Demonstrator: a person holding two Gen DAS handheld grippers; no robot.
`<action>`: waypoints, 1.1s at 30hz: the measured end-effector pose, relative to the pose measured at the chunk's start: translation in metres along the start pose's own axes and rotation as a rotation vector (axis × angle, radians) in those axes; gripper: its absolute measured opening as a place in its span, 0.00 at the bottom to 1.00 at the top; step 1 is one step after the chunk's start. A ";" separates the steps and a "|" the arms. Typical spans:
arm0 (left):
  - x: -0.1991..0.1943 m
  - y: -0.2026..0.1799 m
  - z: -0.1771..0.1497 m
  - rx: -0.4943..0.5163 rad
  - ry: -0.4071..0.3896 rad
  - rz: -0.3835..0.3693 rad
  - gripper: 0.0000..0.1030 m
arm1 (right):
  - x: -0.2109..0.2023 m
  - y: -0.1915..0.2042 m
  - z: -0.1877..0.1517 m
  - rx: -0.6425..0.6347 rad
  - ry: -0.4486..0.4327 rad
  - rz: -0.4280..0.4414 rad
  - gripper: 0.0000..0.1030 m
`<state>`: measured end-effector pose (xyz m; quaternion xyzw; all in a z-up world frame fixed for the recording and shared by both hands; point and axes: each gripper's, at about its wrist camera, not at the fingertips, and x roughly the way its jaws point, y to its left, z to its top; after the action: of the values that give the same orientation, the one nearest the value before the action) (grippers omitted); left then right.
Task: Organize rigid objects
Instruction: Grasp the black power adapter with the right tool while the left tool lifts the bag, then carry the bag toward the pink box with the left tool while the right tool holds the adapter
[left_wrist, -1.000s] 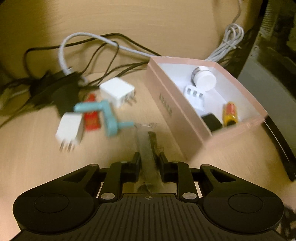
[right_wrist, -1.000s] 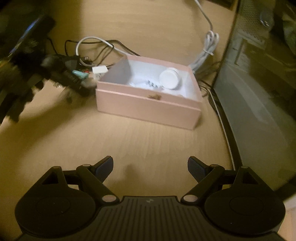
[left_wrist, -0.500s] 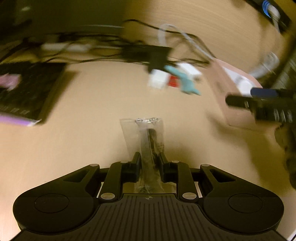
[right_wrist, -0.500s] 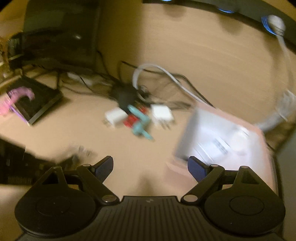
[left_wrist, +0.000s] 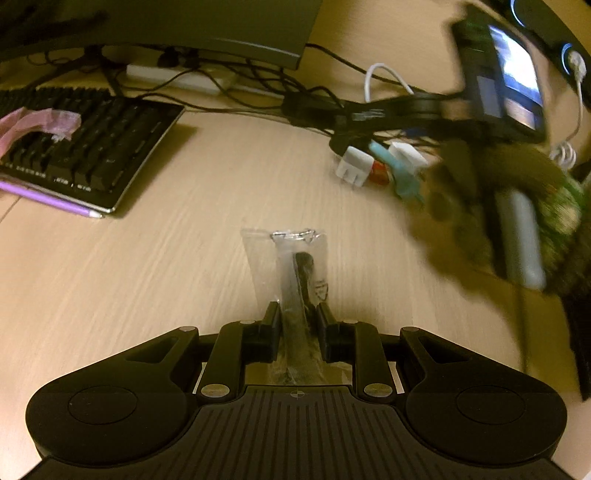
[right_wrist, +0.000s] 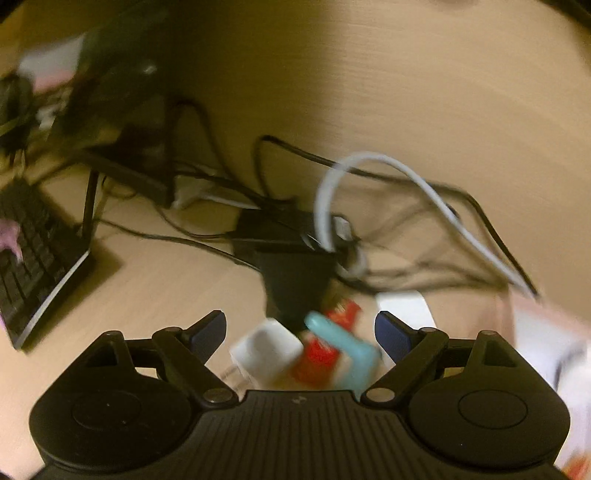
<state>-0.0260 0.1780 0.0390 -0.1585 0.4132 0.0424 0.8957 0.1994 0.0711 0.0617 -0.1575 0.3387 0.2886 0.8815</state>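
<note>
Far left on the worktop (left_wrist: 147, 258): a black keyboard (left_wrist: 85, 147) with a pink wrapper on it, well apart from the task's things. At the middle of the left wrist view, left gripper (left_wrist: 297, 325) pressed together on a clear plastic packet (left_wrist: 291, 258) with a dark strap-like item inside, the packet sticking out forward over bare wood. Further right, the loose cluster waiting to be sorted: white plug adapter (right_wrist: 266, 347), red item (right_wrist: 321, 350) and teal piece (right_wrist: 340, 343), lying touching one another just in front of a black power brick (right_wrist: 295, 280) and a tangle of cables. Right gripper (right_wrist: 301, 332) spread wide and opening further, hovering directly above that cluster, nothing between the pads. At the far right edge, blurred, the pink box (right_wrist: 535, 332). Step in hand, by judgement: reaching for the next small object. Next move calls for dropping lower, centring on a single piece, likely the teal one or the adapter, and closing without dragging its neighbours or snagging a cable.
</note>
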 end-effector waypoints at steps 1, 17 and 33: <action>0.000 0.000 -0.001 0.002 0.002 0.002 0.23 | 0.007 0.007 0.003 -0.025 -0.002 -0.019 0.88; 0.007 -0.011 0.003 0.059 0.031 0.006 0.23 | -0.009 -0.008 -0.002 0.081 -0.016 0.019 0.51; 0.034 -0.072 0.008 0.293 0.124 -0.121 0.27 | -0.180 -0.032 -0.139 0.097 -0.005 -0.094 0.51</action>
<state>0.0175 0.1106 0.0362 -0.0531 0.4594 -0.0821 0.8828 0.0400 -0.0927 0.0884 -0.1298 0.3425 0.2308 0.9014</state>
